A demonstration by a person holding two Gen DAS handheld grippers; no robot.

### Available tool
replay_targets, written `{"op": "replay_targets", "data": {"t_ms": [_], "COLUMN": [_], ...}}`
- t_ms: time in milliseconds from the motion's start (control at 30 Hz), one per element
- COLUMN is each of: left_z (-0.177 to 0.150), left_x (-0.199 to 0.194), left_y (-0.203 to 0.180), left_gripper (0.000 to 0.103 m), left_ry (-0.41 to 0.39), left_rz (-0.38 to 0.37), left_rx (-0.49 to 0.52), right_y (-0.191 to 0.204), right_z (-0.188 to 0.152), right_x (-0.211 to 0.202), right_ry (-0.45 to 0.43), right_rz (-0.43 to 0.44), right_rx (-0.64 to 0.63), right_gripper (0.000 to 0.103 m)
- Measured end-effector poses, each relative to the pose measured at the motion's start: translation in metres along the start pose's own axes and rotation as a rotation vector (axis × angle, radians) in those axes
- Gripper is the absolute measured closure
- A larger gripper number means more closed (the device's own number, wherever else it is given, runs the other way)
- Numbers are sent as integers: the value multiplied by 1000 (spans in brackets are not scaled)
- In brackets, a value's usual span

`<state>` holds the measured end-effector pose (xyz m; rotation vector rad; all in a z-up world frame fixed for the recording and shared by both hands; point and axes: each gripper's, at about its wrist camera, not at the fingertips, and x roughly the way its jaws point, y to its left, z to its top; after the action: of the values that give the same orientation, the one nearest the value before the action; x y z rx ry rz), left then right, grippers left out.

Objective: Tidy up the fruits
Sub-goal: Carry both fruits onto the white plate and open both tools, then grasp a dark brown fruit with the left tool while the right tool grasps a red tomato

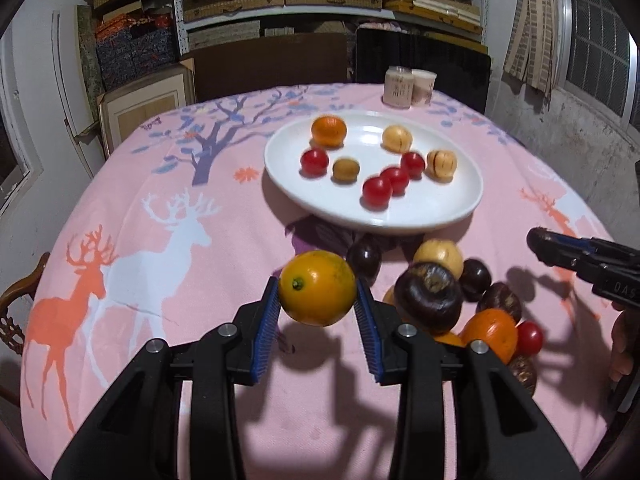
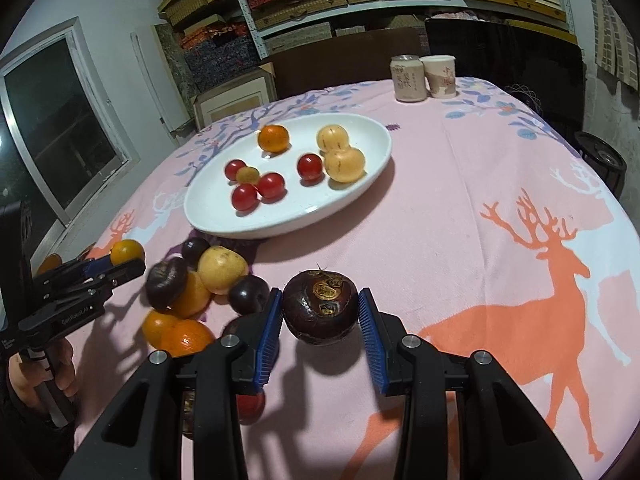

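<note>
Transfer step: we are clamping the left gripper [image 1: 316, 302] on an orange fruit [image 1: 317, 288] and the right gripper [image 2: 320, 312] on a dark fruit [image 2: 320, 306], both probably just lifted. Next we are carrying them over the near rim of the white plate [image 1: 400, 220], where free spots are showing.

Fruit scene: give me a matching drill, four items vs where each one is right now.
Items:
1. yellow-orange citrus
2. dark water chestnut
3. red tomatoes
4. can

Places:
A. on the white plate
B. in the right gripper
C. far table edge, beside a cup
D. in the left gripper

Pairs: 1-D, 2-B, 3-A, 4-C
</note>
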<state>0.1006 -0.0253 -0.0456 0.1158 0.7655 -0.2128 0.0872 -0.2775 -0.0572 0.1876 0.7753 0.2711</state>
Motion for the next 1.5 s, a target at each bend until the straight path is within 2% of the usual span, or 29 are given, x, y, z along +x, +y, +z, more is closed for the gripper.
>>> {"op": "replay_targets", "data": {"t_ms": [133,267,500,733,833,867,933,967,1000,1133,1333,1500], "left_z": [23,47,81,88,87,87,85,84,84,72,27,0], "left_x": [-13,-4,47,98,109,111,106,100,94,64,18,9], "left_y": [-2,-13,-25,-16,-16,-15,-12,-10,-9,-11,-26,-54], "left_gripper": [66,66,66,66,66,65,54,45,44,44,44,44], "left_ry": [-40,-44,1,77,102,103,85,69,54,31,40,61], "left_rz": [-20,-28,-33,-36,-35,-34,-32,-31,-30,-44,-106,-119], "left_rx": [20,61,87,53,59,51,35,25,20,46,103,169], "right_y": [10,17,24,20,23,24,26,27,27,22,8,2], "right_z": [25,51,76,84,82,81,79,78,77,65,24,-5], "right_x": [-15,-15,21,67,76,76,70,68,64,44,13,2], "right_ry": [-43,-61,-36,17,26,21,-7,-14,-18,-26,-17,9], "right_rz": [29,35,23,4,10,10,8,7,3,25,49,48], "right_rx": [-35,-64,-84,-79,-92,-100,-116,-121,-119,-94,-38,-7], "right_gripper": [64,64,64,64,62,55,48,48,48,48,48,48]}}
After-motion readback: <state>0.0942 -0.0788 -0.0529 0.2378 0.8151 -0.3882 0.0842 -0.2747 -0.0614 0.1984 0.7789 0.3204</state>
